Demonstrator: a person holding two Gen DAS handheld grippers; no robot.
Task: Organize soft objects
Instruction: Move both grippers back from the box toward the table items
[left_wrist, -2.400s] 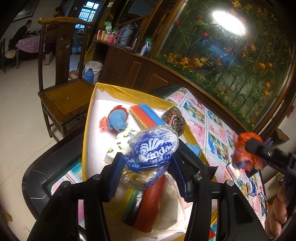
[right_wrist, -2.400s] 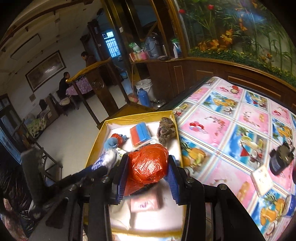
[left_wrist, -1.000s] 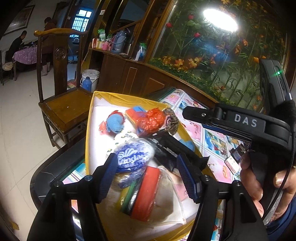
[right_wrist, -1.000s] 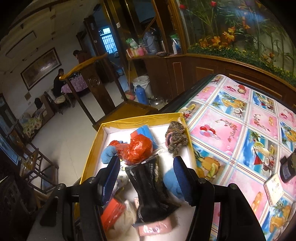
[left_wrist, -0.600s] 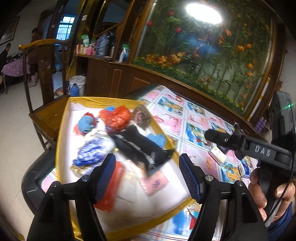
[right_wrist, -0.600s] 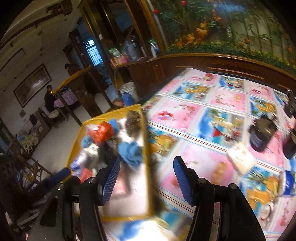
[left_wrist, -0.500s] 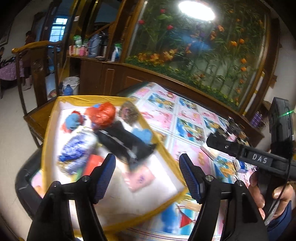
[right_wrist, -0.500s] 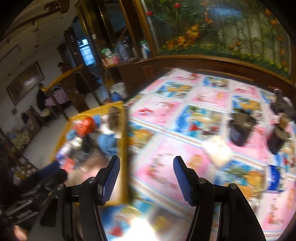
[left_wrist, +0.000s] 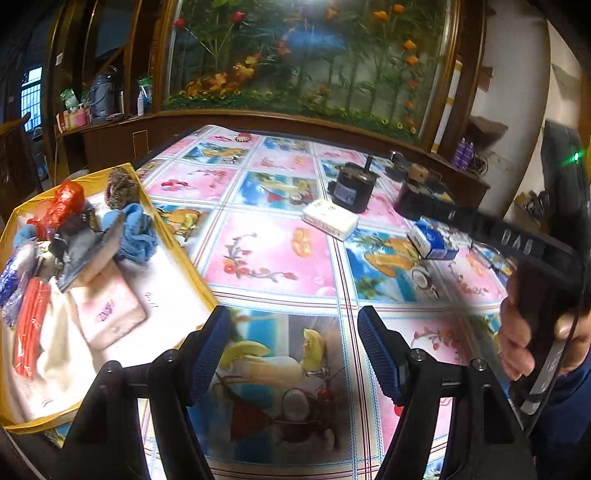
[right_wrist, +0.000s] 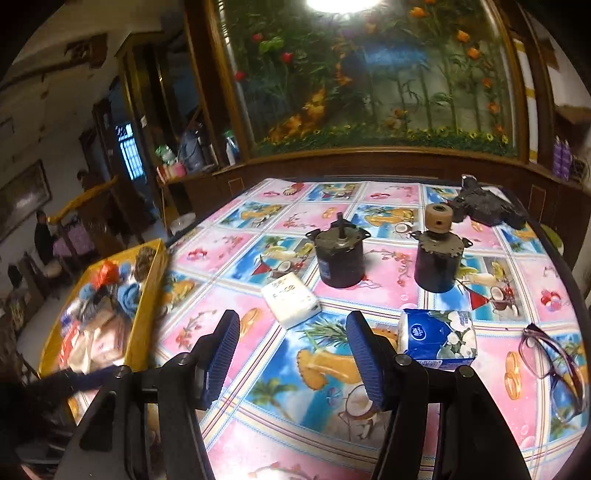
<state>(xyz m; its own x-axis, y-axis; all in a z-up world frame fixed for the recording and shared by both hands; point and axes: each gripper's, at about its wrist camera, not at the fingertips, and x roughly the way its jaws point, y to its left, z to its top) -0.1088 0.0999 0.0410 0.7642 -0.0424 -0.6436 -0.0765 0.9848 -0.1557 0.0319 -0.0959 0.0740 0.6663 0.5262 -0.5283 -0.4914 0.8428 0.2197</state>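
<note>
Now both my grippers stand open with nothing between the jaws, the left gripper and the right gripper over the tabletop. The white pack lies just ahead of the right one, the blue pack at its right side. The box at the left holds the soft things, among them a red bag and a blue cloth.

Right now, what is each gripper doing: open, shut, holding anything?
Left gripper: open, nothing between its fingers, above the tablecloth.
Right gripper: open, empty, above the tablecloth.
</note>
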